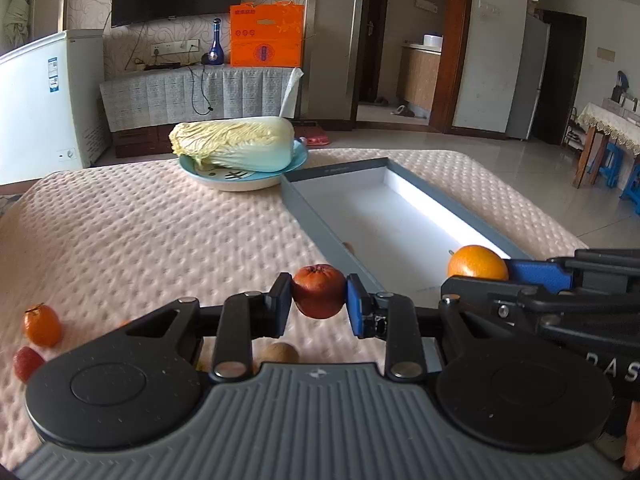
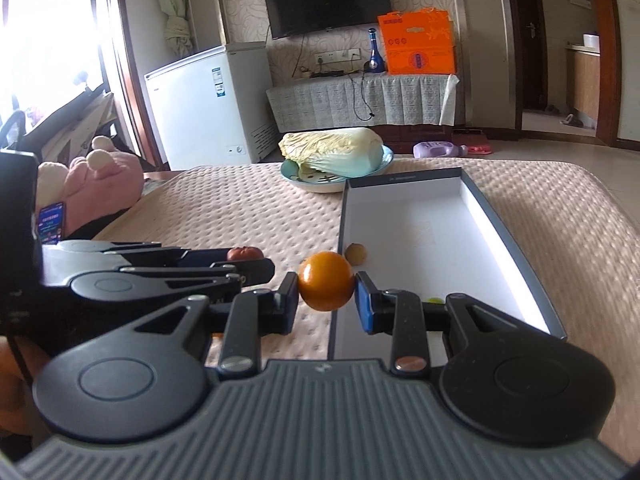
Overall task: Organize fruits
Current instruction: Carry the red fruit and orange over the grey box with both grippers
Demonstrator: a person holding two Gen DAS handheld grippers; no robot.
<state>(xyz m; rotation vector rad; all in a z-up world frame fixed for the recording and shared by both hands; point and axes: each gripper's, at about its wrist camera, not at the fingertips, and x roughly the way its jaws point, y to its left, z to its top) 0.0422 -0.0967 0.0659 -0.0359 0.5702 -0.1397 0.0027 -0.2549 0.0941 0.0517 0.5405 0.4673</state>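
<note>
Left wrist view, stock of fruit and holders on the quilted table (image 1: 140, 216).

- Left gripper (image 1: 319, 300): jaws drawn in tight on a dark red fruit (image 1: 319, 297), carried clear of the cloth, just short of the near left wall of the tray.
- Right gripper (image 2: 326, 300): jaws likewise pinched on a round orange fruit (image 2: 326, 286), held over the near left edge of the tray.
- Grey tray with white floor (image 1: 316, 220): lies lengthwise ahead of both grippers. Contents so far: one small tan fruit (image 2: 356, 254) near the left wall; a small yellow-green item (image 2: 435, 301) shows past the right gripper's finger, apparently inside, kind unclear.
- Loose on the cloth, left side: one small orange fruit (image 1: 42, 325), one red fruit (image 1: 27, 363), and a brownish fruit (image 1: 280, 353) below the left gripper.
- Blue plate (image 1: 300, 158) with a napa cabbage (image 1: 232, 144): touches the tray's far left corner; not a fruit.

Progress, as a judgement: early. At least one piece binned, two in hand and close to being set down, at least three waiting on the cloth.
</note>
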